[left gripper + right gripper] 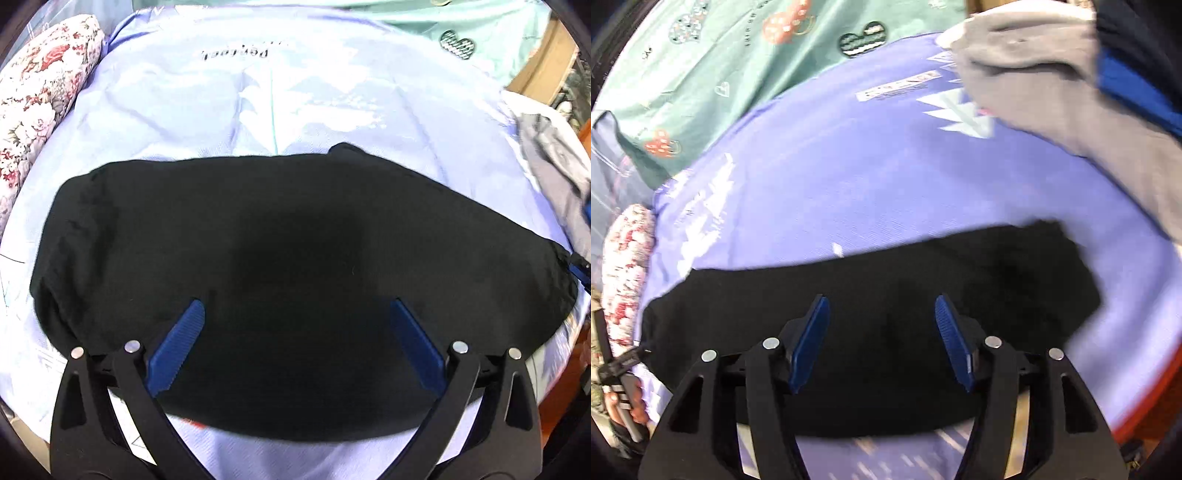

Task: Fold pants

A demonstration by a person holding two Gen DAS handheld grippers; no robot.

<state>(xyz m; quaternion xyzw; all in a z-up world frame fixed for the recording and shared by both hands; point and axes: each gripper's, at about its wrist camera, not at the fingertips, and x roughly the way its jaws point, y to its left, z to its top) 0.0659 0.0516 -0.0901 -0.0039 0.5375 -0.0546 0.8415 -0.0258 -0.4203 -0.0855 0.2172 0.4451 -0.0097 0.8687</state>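
Observation:
The black pants (288, 243) lie folded into a compact wide bundle on a lilac printed sheet (221, 110). My left gripper (297, 306) is open, its blue pads spread wide just above the bundle's near half, holding nothing. In the right wrist view the same pants (923, 295) lie across the lower middle. My right gripper (882, 306) is open above them, empty. The left hand and its gripper handle (622, 398) show at that view's left edge.
A floral pillow (40, 99) lies at the left of the sheet. A mint-green patterned cloth (713, 70) covers the far side. A pile of grey clothes (1052, 81) sits at the right, also visible in the left view (554, 162). An orange-brown edge (1152, 398) runs at the right.

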